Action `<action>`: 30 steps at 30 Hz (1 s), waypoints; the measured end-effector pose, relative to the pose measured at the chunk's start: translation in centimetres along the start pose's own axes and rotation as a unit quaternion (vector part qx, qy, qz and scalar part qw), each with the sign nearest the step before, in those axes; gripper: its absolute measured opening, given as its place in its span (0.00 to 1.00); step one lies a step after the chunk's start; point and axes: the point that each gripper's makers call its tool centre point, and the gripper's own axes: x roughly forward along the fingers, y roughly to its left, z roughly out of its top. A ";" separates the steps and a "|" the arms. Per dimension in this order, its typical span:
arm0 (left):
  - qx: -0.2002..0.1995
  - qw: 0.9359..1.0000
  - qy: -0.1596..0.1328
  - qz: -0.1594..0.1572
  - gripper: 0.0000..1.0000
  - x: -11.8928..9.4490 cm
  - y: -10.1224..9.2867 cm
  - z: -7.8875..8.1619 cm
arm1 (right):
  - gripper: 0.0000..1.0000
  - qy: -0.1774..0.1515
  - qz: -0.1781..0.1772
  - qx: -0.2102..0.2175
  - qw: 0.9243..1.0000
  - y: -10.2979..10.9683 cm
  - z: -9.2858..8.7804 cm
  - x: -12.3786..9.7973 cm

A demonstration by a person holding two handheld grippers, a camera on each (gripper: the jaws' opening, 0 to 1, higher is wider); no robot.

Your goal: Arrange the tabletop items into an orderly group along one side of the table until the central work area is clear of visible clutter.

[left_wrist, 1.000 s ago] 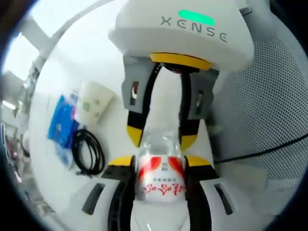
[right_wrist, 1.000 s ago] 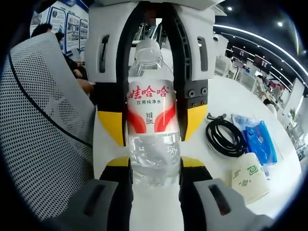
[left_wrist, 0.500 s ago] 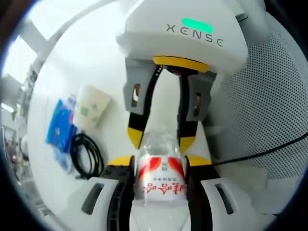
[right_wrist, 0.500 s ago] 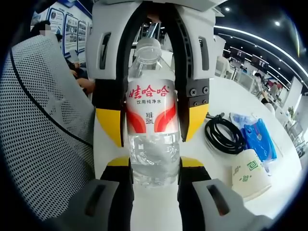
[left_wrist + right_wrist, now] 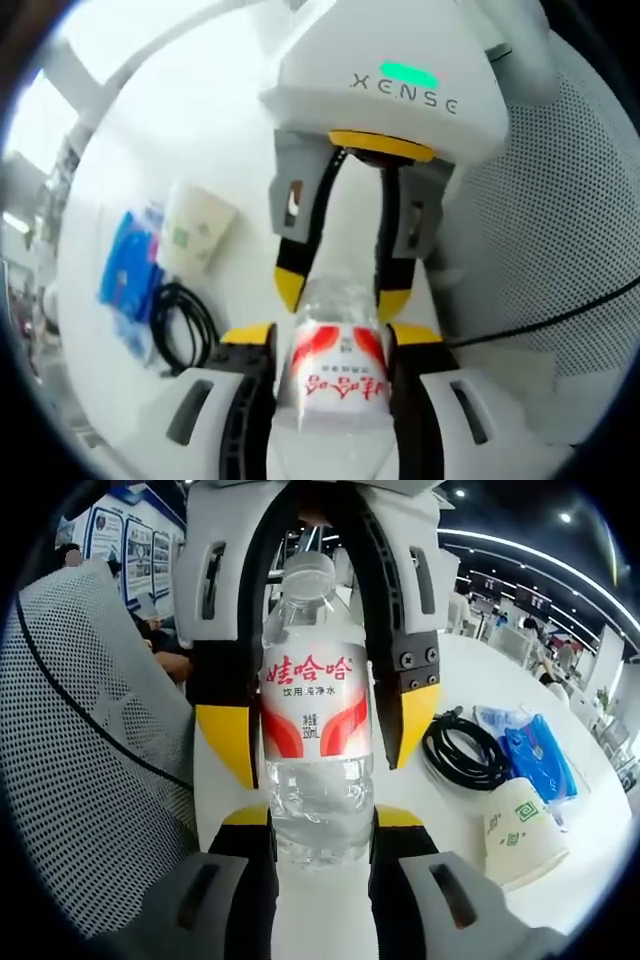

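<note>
A clear water bottle (image 5: 340, 375) with a red and white label is held between both grippers above the white table (image 5: 200, 130). In the left gripper view my left gripper (image 5: 330, 335) is shut on the labelled part, and the right gripper (image 5: 340, 290) comes down from above onto the bottle's clear end. In the right gripper view the bottle (image 5: 318, 770) stands upright with its cap at the top. There my right gripper (image 5: 320, 820) is shut on the clear lower body, and the left gripper (image 5: 320, 745) flanks the label from above.
A paper cup (image 5: 520, 830), a coiled black cable (image 5: 462, 755) and a blue packet (image 5: 535, 760) lie together on the table (image 5: 440, 680); the same cup (image 5: 195, 225), cable (image 5: 180, 325) and packet (image 5: 125, 265) show in the left gripper view. A white mesh chair (image 5: 80, 750) stands close beside.
Both grippers have kept their hold on the bottle. The views have shifted slightly, and the bottle leans a little more in the left gripper view.
</note>
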 end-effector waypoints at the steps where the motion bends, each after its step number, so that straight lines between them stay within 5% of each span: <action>1: -0.002 1.000 0.000 0.001 0.42 0.0 0.1 0.0 | 0.33 0.000 0.000 0.001 1.000 0.0 0.0 0.0; 24: -0.087 0.993 -0.066 0.041 0.57 -2.5 1.6 -0.9 | 0.33 0.007 -0.004 0.009 1.000 0.1 -0.5 -0.3; 30: -0.168 0.975 -0.137 0.055 0.67 -3.3 2.2 0.3 | 0.33 0.015 -0.002 0.015 1.000 0.2 -0.8 -0.1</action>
